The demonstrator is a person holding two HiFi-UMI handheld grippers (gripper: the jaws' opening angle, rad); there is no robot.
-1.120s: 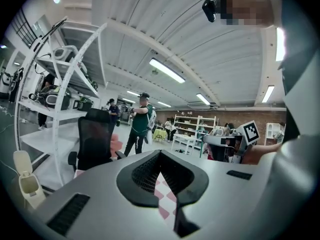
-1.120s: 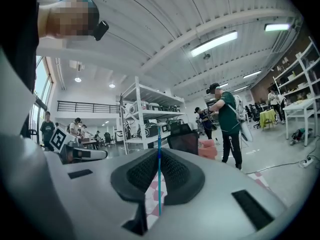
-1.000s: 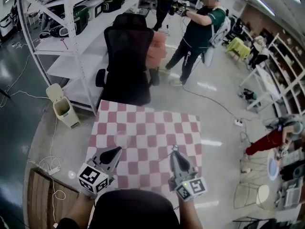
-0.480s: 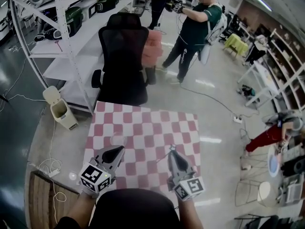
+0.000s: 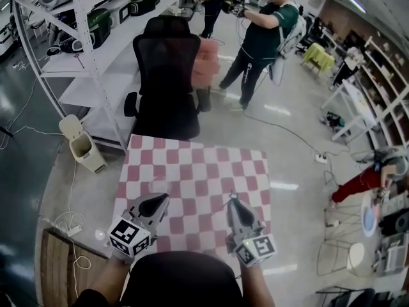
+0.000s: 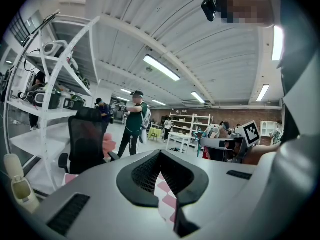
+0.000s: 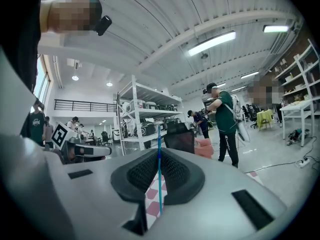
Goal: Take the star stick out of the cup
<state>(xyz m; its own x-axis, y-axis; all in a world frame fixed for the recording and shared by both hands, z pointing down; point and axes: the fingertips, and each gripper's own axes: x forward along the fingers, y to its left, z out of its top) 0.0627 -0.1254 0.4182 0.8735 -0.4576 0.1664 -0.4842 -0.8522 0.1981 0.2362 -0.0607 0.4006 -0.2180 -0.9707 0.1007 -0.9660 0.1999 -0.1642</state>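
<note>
While the star stick [image 7: 159,174] stands upright in my right fingers, its thin blue shaft runs straight up the middle of the slot, pinched from both sides. I hold it above the near part of the checked worktop [image 5: 192,168].

Change from half a second ago: practically none. My right gripper [image 5: 232,201] and left gripper [image 5: 160,200] keep the same stations over the worktop, and the right clamp is unchanged.

Count:
- one star stick
- two grippers
- one worktop
- one black chair [image 5: 167,75] at the far side
- one small bin [image 5: 82,147] on the floor to the left
- two standing figures beyond the chair: a person in a green top [image 5: 261,38] and a person in dark clothes [image 5: 208,2]

Right fingers: closed to a narrow slit, clenched on the stick's shaft and on nothing else.

Left fingers: drawn together, nothing between them, touching nothing. The checked cloth shows beyond them.

The two grippers are apart, side by side, both pointing away from me.
</note>
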